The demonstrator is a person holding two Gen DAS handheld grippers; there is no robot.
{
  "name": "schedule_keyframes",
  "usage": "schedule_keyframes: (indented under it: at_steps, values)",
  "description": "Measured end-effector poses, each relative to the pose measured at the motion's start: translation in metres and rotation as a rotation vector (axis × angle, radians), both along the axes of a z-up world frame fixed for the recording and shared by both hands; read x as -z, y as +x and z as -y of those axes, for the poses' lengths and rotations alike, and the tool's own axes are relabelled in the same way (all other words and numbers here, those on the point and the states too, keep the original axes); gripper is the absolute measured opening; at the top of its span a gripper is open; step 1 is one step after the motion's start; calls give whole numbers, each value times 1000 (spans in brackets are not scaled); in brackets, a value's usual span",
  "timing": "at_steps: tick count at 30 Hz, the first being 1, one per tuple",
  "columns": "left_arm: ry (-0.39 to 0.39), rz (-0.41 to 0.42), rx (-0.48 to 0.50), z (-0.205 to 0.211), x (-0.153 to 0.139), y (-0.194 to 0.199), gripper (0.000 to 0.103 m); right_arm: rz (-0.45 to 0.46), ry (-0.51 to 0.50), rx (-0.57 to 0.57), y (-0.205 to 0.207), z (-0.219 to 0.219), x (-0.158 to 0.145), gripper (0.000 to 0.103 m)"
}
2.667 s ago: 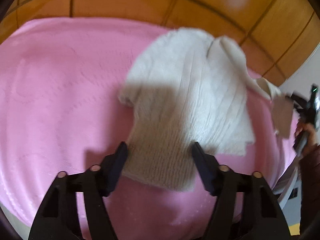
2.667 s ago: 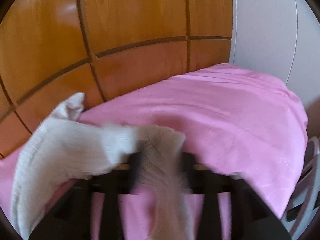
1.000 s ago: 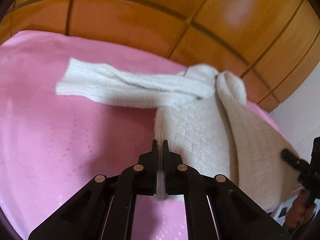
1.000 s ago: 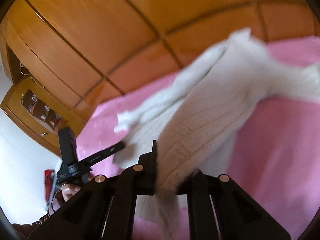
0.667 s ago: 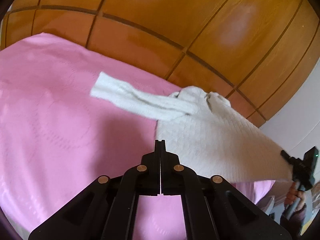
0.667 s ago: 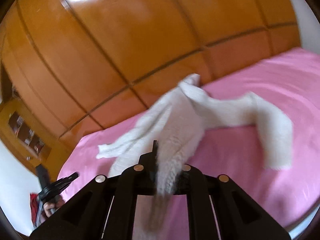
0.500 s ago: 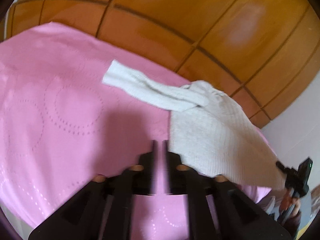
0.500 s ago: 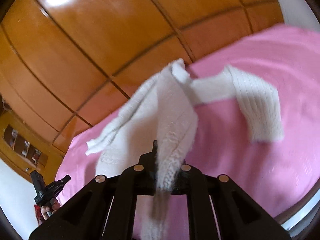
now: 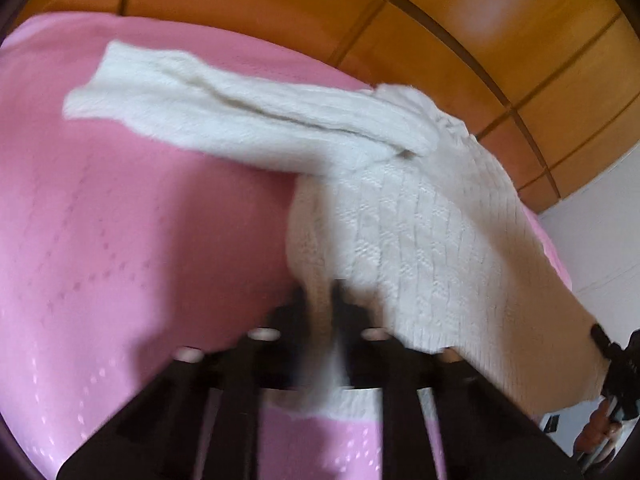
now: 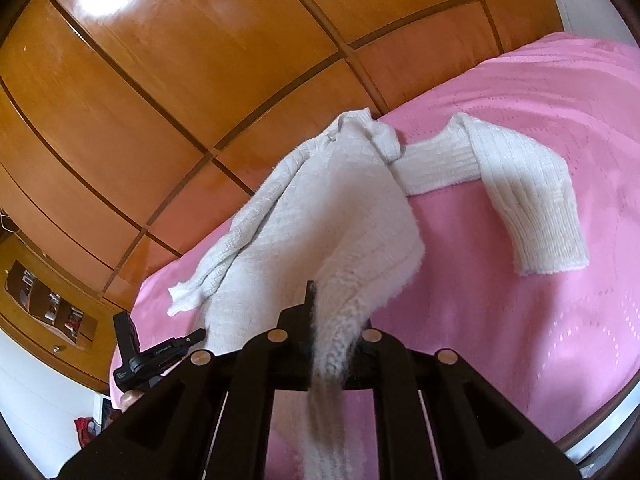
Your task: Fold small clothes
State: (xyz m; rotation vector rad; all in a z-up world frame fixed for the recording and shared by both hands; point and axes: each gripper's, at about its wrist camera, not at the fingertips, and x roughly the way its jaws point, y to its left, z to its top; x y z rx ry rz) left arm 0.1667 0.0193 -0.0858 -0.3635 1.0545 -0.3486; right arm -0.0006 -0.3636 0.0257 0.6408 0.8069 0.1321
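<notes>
- Left wrist view: the left gripper point(image 9: 320, 300) is blurred, its jaws drawn in narrow on a pinch of the hem of the small cream cable-knit sweater point(image 9: 420, 248).
- The sweater's body runs up and to the right, away from that claw, over the pink embossed bedspread point(image 9: 120, 260). One ribbed sleeve point(image 9: 240, 120) lies flat on the spread, far ahead and to the left of the claw.
- Low at the right edge, well off to the claw's right, the right gripper point(image 9: 616, 364) shows as a small dark tool at the hem's other corner.
- Right wrist view: that right claw point(image 10: 332, 320) is pressed tight on a twisted hank of the knit, which hangs down between its arms.
- Ahead of it the body rises toward the glossy wooden panelled wall point(image 10: 180, 80). One sleeve point(image 10: 520, 200) lies bent to its right, the other point(image 10: 224, 256) trails to its left.
- The other claw point(image 10: 160, 352) sits low to its left, near the sweater's edge.
- To my eye the step in hand is spreading the garment by its hem, with no fold made yet.
- Next, I'd say, both claws should pull the hem taut and lay the body flat on the spread. Then the sleeves can go in.
</notes>
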Motion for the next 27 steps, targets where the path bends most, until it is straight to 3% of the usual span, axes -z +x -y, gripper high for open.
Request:
schedule_keyframes:
  at_steps: [7, 12, 14, 17, 20, 22, 24, 25, 26, 27]
  values:
    - [-60, 163, -40, -45, -62, -32, 3, 88, 0, -21, 5, -4, -35, 6]
    - [-84, 219, -57, -71, -90, -93, 3, 164, 20, -69, -20, -4, -58, 6]
    - [-94, 193, -76, -78, -84, -122, 3, 126, -5, -78, -31, -2, -47, 6]
    - [-72, 109, -78, -77, -58, -162, 3, -12, -48, -80, -43, 3, -5, 6]
    - [-80, 0, -56, -65, -23, -184, 3, -176, -98, -49, -53, 10, 44, 6]
    - [-73, -29, -56, -64, -14, -185, 4, -235, -119, -36, -57, 14, 64, 6]
    - [-79, -11, -117, -76, -18, -175, 18, -256, -122, -9, -58, 17, 70, 13]
    - [-83, -1, -132, -82, -21, -170, 43, -256, -139, -1, -57, 16, 69, 16]
    - [-80, 27, -173, -92, -29, -163, 60, -234, -175, 20, -57, 15, 63, 33]
    - [-70, 54, -215, -101, -34, -158, 62, -220, -187, 30, -58, 14, 58, 59]
